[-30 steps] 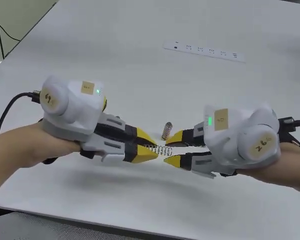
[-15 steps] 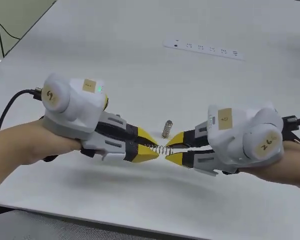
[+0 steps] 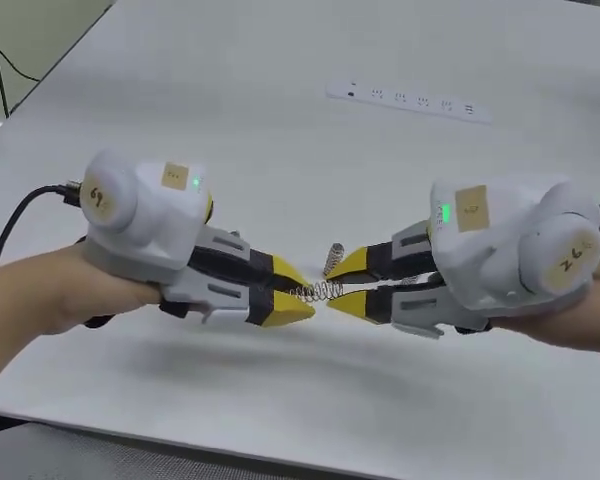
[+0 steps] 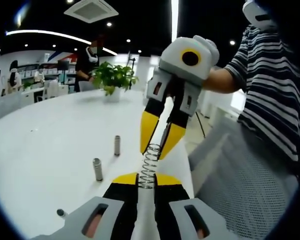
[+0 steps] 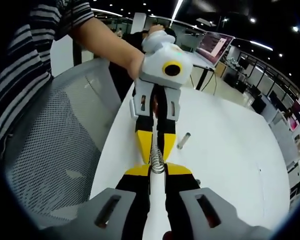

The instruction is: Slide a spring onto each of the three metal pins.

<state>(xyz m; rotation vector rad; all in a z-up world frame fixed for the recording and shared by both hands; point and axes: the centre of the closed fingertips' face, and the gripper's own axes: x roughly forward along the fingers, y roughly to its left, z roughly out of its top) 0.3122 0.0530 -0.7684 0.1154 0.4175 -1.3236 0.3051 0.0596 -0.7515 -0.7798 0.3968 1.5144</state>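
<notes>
Left gripper (image 3: pixel 305 298) and right gripper (image 3: pixel 336 292): white-grey bodies, black jaws, yellow tips. Spring (image 3: pixel 318 291) silver. Pins (image 4: pixel 97 169) grey. Table (image 3: pixel 280 120) white. Shirt (image 4: pixel 270 90) black-and-white striped. Chair (image 5: pixel 55 145) grey mesh. Plant (image 4: pixel 112 76) green.

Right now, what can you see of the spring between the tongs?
The spring is a thin, silvery bare-metal coil with open turns. It hangs roughly level above the table, off its surface, bridging the two grippers. One end is pinched in the left gripper's yellow-tipped tongs; the other sits in the right gripper's tongs, which look closed on it. Whether a pin runs inside cannot be told.
</notes>
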